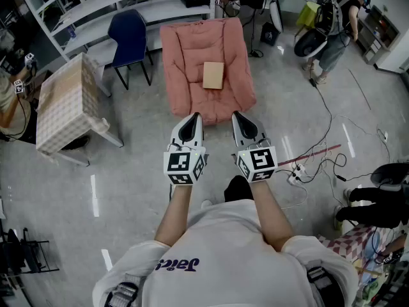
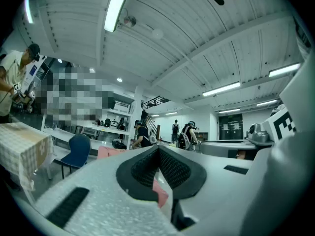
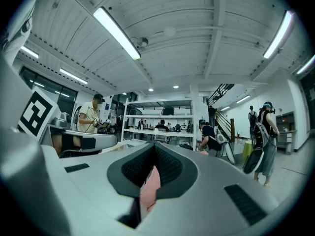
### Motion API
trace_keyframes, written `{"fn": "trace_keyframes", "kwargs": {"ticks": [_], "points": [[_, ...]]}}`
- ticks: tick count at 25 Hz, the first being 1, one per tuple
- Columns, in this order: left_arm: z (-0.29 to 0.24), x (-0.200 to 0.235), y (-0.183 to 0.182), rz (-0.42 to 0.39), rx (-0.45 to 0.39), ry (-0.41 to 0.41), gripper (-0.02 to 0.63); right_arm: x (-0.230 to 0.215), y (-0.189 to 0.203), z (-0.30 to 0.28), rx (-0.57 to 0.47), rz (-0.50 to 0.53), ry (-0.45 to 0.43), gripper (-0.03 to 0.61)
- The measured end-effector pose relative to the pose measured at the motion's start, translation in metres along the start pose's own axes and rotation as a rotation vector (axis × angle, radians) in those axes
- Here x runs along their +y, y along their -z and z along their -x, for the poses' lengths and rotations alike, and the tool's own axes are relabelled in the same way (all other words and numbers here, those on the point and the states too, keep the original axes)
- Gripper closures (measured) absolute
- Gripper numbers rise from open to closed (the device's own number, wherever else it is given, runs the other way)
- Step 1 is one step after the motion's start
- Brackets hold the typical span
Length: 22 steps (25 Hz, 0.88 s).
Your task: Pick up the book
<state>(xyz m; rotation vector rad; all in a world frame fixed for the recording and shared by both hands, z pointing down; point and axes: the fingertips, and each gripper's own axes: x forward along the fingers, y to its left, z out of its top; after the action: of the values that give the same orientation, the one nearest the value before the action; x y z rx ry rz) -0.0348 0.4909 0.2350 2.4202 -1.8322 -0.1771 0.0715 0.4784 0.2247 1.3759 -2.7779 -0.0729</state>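
Observation:
A tan book [image 1: 213,75] lies flat on the seat of a pink cushioned floor chair [image 1: 185,56] in the head view. My left gripper [image 1: 195,116] and right gripper [image 1: 236,114] are held side by side, level, just short of the chair's near edge and apart from the book. Both are shut with nothing between the jaws. In the left gripper view the left gripper [image 2: 158,149] has its jaws together, and a sliver of the pink chair [image 2: 160,193] shows below them. The right gripper [image 3: 155,147] looks the same, with the pink chair [image 3: 149,187] under it. The book is hidden in both gripper views.
A checkered-cloth table [image 1: 64,104] stands at the left, with a blue chair [image 1: 130,36] and white shelves [image 1: 121,2] behind it. Cables and a power strip [image 1: 296,173] lie on the floor at the right. A person with a backpack [image 1: 333,27] stands at the back right.

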Motion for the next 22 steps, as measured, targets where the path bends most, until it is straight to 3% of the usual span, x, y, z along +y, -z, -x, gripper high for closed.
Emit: {"fn": "trace_keyframes", "kwargs": {"ticks": [4,13,18,22], "points": [[-0.026,0.008,0.005,0.031,0.009,0.027,0.598,-0.014,0.010,-0.026,0.017,-0.004,-0.001,0.566],[-0.136,0.031,0.030,0.026,0.034,-0.014,0.598,-0.087,0.032,-0.116,-0.009,-0.049,-0.052,0.566],[-0.210,0.045,0.013,0.054,-0.059,-0.039,0.598,-0.142,0.031,-0.185,-0.039,-0.126,-0.134,0.565],[-0.258,0.055,0.008,0.037,-0.053,-0.082,0.598,-0.180,0.025,-0.227,-0.050,-0.131,-0.167,0.565]]}}
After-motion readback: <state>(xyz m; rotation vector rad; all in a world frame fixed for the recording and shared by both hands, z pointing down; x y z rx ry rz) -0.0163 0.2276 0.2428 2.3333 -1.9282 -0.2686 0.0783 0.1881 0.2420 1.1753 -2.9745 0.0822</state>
